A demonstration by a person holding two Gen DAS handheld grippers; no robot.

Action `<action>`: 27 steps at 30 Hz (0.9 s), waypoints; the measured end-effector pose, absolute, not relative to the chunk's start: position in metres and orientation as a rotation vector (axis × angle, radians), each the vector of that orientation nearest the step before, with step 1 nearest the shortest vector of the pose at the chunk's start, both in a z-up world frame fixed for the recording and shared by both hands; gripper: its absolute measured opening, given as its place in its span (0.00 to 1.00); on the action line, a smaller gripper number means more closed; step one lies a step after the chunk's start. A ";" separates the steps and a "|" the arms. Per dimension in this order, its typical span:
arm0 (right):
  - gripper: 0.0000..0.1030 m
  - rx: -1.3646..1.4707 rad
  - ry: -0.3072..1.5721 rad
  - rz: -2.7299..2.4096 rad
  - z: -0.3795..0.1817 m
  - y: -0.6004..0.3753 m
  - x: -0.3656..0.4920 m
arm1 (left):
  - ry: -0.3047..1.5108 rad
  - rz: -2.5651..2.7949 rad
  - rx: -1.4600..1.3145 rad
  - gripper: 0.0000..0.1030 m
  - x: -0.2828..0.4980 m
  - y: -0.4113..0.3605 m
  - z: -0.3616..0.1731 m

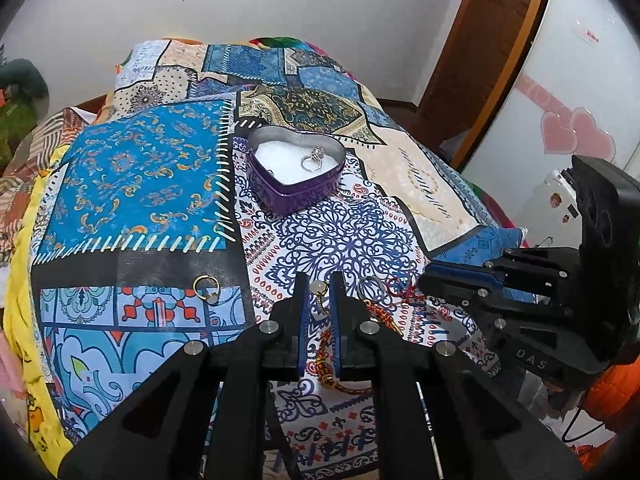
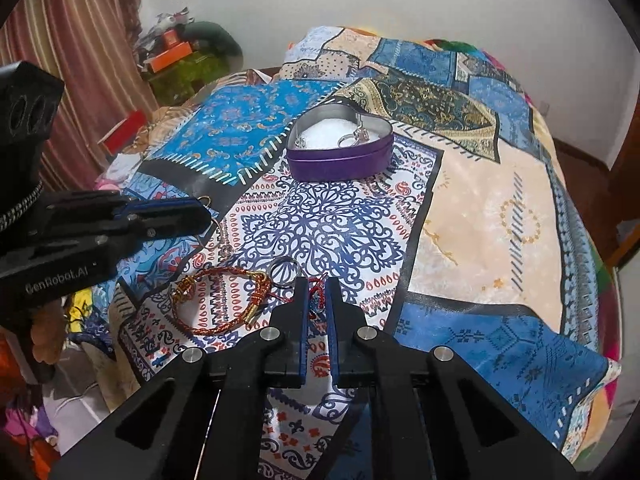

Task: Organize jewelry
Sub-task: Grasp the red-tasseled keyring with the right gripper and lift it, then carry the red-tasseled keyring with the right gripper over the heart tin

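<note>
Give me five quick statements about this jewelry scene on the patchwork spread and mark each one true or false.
1. The heart-shaped tin is open, with a silver ring lying on its white lining. True.
2. The left gripper is shut on a gold ring with a pale stone. True.
3. The red braided bracelet lies inside the tin. False: it lies on the patchwork spread, in front of the tin.
4. The right gripper is wide open and empty. False: it is shut on a red knotted cord.
5. The tin is red. False: its outside is purple.
</note>
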State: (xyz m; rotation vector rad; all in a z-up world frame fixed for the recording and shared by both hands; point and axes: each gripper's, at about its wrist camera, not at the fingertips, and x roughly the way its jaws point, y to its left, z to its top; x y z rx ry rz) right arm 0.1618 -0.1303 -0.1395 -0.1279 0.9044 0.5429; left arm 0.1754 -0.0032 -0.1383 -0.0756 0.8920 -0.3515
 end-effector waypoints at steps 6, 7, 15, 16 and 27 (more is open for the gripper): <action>0.09 -0.152 0.948 0.536 -0.147 -0.127 0.164 | 0.890 -0.342 -0.070 0.08 0.175 -0.002 -0.138; 0.09 -0.154 0.962 0.535 -0.149 -0.127 0.165 | 0.891 -0.342 -0.070 0.08 0.175 -0.002 -0.138; 0.33 -0.145 0.986 0.542 -0.155 -0.129 0.164 | 0.897 -0.345 -0.061 0.08 0.176 -0.004 -0.139; 0.33 -0.155 0.983 0.540 -0.155 -0.128 0.163 | 0.896 -0.345 -0.061 0.08 0.176 -0.005 -0.139; 0.07 -0.191 0.954 0.545 -0.157 -0.126 0.167 | 0.872 -0.344 -0.064 0.08 0.180 -0.004 -0.132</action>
